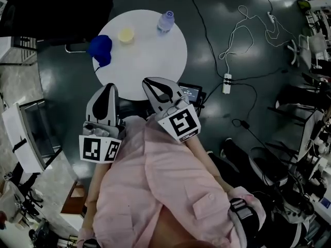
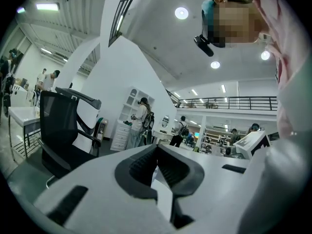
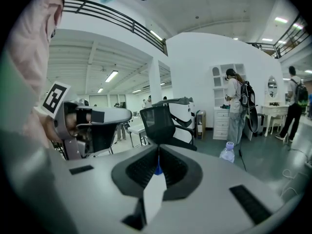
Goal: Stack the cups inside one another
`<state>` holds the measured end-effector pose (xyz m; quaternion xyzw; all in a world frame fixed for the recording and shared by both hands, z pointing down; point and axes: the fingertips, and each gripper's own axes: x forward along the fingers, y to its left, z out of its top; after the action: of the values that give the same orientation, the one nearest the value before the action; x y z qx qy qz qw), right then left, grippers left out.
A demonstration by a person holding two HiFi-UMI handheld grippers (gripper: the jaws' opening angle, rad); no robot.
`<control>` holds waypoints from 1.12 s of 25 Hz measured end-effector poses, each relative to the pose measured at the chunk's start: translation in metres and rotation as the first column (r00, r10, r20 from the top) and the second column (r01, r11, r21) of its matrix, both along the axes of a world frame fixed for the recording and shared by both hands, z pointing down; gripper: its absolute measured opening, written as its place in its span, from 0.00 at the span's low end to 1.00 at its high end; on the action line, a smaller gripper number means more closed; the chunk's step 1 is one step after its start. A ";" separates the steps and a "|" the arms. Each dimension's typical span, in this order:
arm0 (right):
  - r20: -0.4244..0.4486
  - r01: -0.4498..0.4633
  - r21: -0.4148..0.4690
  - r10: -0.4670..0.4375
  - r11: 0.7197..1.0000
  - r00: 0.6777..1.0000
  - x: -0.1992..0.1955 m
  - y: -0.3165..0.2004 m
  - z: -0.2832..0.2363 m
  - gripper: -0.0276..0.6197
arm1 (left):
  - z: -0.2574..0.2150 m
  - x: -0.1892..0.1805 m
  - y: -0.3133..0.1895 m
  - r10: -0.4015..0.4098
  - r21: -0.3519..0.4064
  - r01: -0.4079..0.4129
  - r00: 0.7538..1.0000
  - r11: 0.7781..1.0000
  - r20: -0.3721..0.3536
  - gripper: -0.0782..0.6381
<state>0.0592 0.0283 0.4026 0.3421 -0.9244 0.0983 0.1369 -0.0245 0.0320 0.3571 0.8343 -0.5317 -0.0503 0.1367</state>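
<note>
The cups are not all nested as things lie now. On the round white surface (image 1: 150,56) the head view shows a blue cup (image 1: 101,49) at its 9 o'clock edge and a yellow cup (image 1: 125,34) near 11 o'clock. The two are close but apart, and the yellow one stands on its own with nothing in it that I can see. Whether the blue shape is a single cup or several already nested cannot be made out (it reads as one dark-blue lump). A clear bottle (image 1: 165,21) stands at about 1 o'clock. At the least, the yellow cup is not yet joined with the blue.

The left gripper (image 1: 109,88) and the right gripper (image 1: 149,84) hang at the 6 o'clock side of the surface, close to the person's pink shirt and well short of the cups. Both have their fingers pressed together on nothing.

Only the head view shows how the cups lie. The gripper views are what settle the fingers, since each shows its ribbed pads meeting with nothing between them. The left gripper view looks level across the room at an office chair (image 2: 63,130) and shows no cup. The right gripper view catches the bottle at 3 o'clock, a sliver of blue cup just past its fingertips, and the left gripper at 9 o'clock.
</note>
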 end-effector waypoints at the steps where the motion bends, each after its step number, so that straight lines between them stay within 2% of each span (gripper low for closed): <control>1: 0.000 -0.001 -0.005 0.001 1.000 1.000 0.001 -0.001 0.001 0.09 | 0.000 0.004 -0.001 0.015 0.001 -0.015 1.000 1.000 0.002 0.13; 23: 0.007 0.022 0.005 -0.022 1.000 1.000 0.005 -0.001 0.001 0.09 | 0.001 0.023 -0.006 0.061 0.026 -0.062 0.997 0.998 0.039 0.13; 28: 0.016 0.019 -0.002 -0.019 1.000 1.000 0.008 -0.001 0.004 0.09 | 0.003 0.026 -0.007 0.070 0.027 -0.071 0.997 0.997 0.028 0.13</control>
<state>0.0672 0.0275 0.4071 0.3324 -0.9286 0.1004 0.1309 0.0017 0.0253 0.3603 0.8549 -0.5031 -0.0419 0.1195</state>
